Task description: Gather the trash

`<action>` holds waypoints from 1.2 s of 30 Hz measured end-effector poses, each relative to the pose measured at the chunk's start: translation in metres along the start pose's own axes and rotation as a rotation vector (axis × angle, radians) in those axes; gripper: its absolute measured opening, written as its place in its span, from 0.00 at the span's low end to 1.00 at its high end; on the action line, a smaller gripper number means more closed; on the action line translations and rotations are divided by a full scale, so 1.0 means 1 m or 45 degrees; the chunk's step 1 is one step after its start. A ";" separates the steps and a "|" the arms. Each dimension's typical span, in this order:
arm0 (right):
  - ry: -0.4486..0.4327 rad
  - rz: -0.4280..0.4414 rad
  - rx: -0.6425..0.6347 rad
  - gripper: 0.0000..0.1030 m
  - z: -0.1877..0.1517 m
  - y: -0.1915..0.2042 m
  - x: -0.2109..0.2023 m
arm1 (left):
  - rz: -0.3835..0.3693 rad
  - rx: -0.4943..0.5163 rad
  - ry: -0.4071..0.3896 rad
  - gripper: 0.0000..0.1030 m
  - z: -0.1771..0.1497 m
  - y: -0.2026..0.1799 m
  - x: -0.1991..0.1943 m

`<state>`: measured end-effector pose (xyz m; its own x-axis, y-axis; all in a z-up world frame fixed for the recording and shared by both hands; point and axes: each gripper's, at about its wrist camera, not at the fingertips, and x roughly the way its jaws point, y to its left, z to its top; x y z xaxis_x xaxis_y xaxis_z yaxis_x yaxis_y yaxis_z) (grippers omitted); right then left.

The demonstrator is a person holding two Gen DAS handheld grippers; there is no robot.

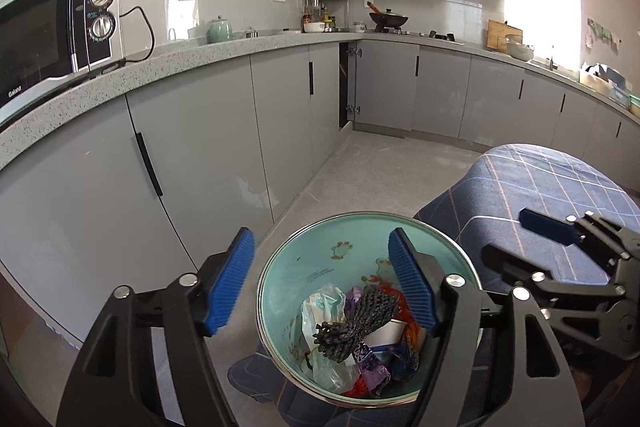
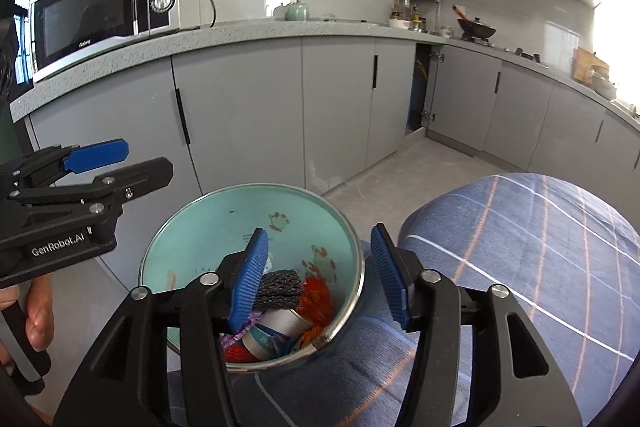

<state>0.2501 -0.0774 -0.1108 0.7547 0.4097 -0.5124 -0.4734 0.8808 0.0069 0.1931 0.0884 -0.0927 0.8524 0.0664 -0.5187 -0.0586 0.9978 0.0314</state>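
your left gripper (image 1: 322, 281) hangs over the round teal-lined trash bin with a shiny metal rim (image 1: 288, 259), its blue ribbed jaws standing apart with nothing pressed between them; one jaw sits outside the rim on the left, the other over the bin's mouth. your right gripper (image 2: 318, 273) is just beside it, jaws apart too and empty, the left jaw inside the bin's opening and the right jaw outside the rim over the blue plaid cloth (image 2: 540, 247). the trash lies in the bottom of the bin: a dark grey knitted bundle (image 1: 360, 323) on top, a crumpled clear plastic bag (image 1: 324, 315), a purple wrapper (image 1: 374, 367), a white paper cup (image 2: 282, 323) and red-orange scraps (image 2: 318, 295). your hand (image 2: 38, 311) grips the left gripper's handle at the edge of the right view. behind, a silver microwave (image 2: 104, 15) stands on the speckled grey bench (image 2: 248, 33) above grey cabinets (image 2: 248, 107).
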 end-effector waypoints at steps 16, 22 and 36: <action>-0.146 -0.096 0.073 0.60 -0.003 -0.009 -0.080 | -0.015 0.067 -0.104 0.79 0.000 -0.006 -0.047; -0.162 -0.112 0.092 0.60 -0.007 -0.013 -0.087 | -0.012 0.081 -0.127 0.82 0.002 -0.010 -0.054; -0.167 -0.132 0.121 0.60 -0.013 -0.016 -0.087 | 0.000 0.077 -0.138 0.88 0.001 -0.008 -0.054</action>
<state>0.1863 -0.1303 -0.0775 0.8528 0.3376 -0.3985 -0.3498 0.9358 0.0444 0.1487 0.0769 -0.0640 0.9036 0.0632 -0.4236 -0.0299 0.9959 0.0848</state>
